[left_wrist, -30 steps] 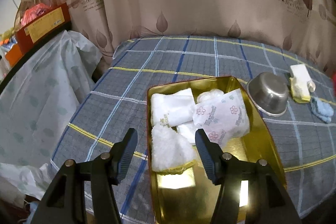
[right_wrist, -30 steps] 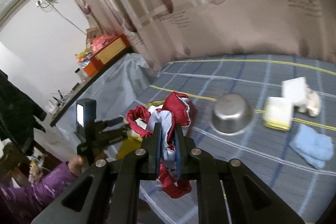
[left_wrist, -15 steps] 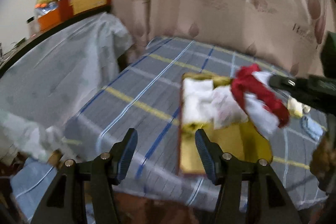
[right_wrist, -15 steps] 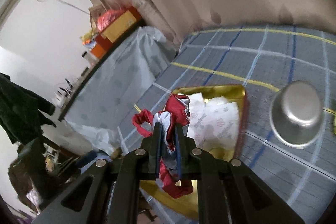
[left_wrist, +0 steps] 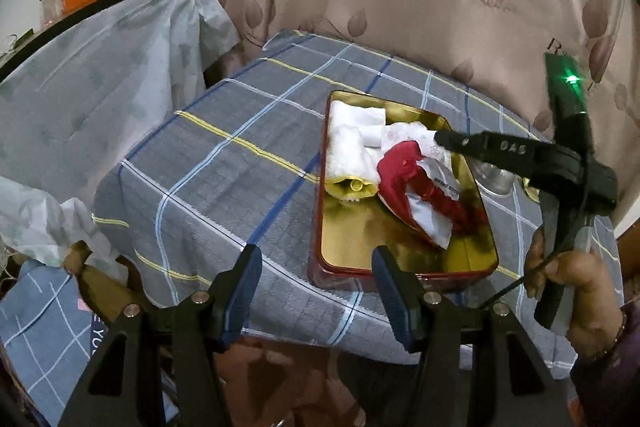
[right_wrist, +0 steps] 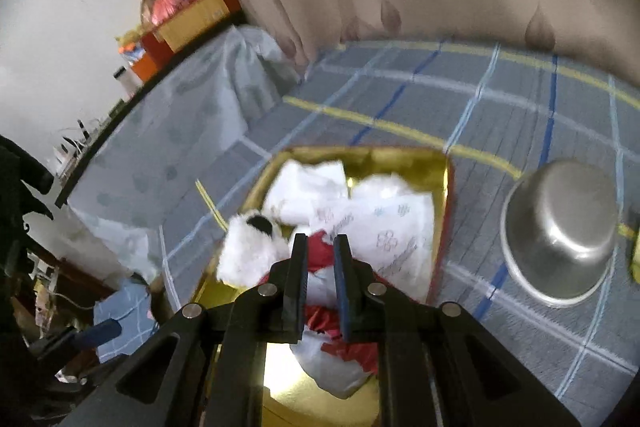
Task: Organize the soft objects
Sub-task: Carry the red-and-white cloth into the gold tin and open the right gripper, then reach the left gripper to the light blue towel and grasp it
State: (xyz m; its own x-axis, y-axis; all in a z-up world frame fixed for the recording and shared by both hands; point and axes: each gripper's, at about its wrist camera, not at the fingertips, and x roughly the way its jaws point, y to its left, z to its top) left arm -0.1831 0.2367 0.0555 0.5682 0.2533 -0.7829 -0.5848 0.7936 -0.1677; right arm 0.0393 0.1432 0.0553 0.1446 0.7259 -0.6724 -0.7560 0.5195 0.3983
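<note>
The right hand-held gripper (right_wrist: 320, 269) is reaching down into the gold tin (left_wrist: 404, 259) with its jaws drawn nearly together on a red and white cloth (left_wrist: 424, 187), and the cloth is bunching between the pads and spilling out beneath them onto the tin's bare gold floor. In the left wrist view the same gripper is coming in from the right side, its tip lying over the middle of the tin, with the person's hand (left_wrist: 576, 279) gripping its handle near the tin's right corner. The cloth's long axis is running roughly from the tin's centre toward its near right corner, so it is lying across the open near half, not on the stack behind.

That stack is filling the far half: folded white cloths (left_wrist: 356, 123), a fluffy white piece (right_wrist: 250, 251) and a white printed packet (right_wrist: 396, 227), all touching one another.

The left hand-held gripper (left_wrist: 316, 287) is hanging off the near edge of the tabletop (left_wrist: 224, 163), jaws standing apart with nothing between them, short of the tin's near wall. The right one is therefore by far the nearer to the cloth, and the coming move looks like a release straight down. An upturned steel bowl (right_wrist: 560, 231) is sitting just beside the tin on its right.
</note>
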